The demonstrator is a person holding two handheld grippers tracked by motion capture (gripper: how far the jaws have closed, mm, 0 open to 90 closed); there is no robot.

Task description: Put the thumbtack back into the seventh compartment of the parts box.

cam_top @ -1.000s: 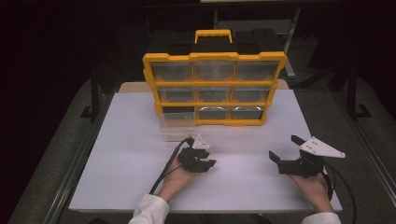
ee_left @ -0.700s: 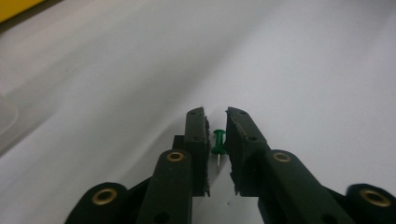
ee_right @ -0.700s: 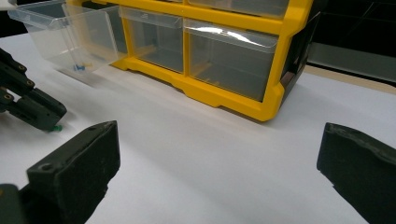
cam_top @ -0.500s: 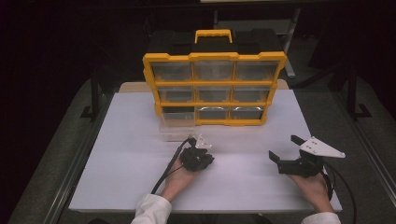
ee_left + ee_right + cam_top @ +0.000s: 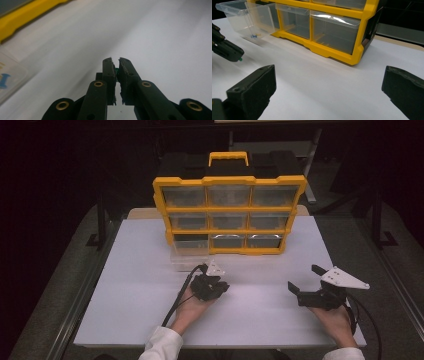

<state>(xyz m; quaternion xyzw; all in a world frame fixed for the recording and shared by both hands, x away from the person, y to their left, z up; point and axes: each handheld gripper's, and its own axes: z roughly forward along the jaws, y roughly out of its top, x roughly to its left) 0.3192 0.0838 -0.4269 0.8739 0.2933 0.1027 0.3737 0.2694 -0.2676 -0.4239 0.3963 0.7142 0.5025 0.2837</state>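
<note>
While the right gripper (image 5: 306, 285) stays wide, left gripper (image 5: 116, 62) fingers closed, pinching something green (image 5: 116, 69).

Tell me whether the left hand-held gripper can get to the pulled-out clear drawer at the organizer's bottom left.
Probably yes. The left hand-held gripper, shut on a small green piece, sits just in front of the clear drawer, with bare white table between them.

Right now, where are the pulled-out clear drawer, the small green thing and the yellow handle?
clear drawer (image 5: 190, 251), high view, front wall.
small green thing (image 5: 116, 69), left gripper view, edge between pads.
yellow handle (image 5: 228, 155), high view, top bar.
</note>
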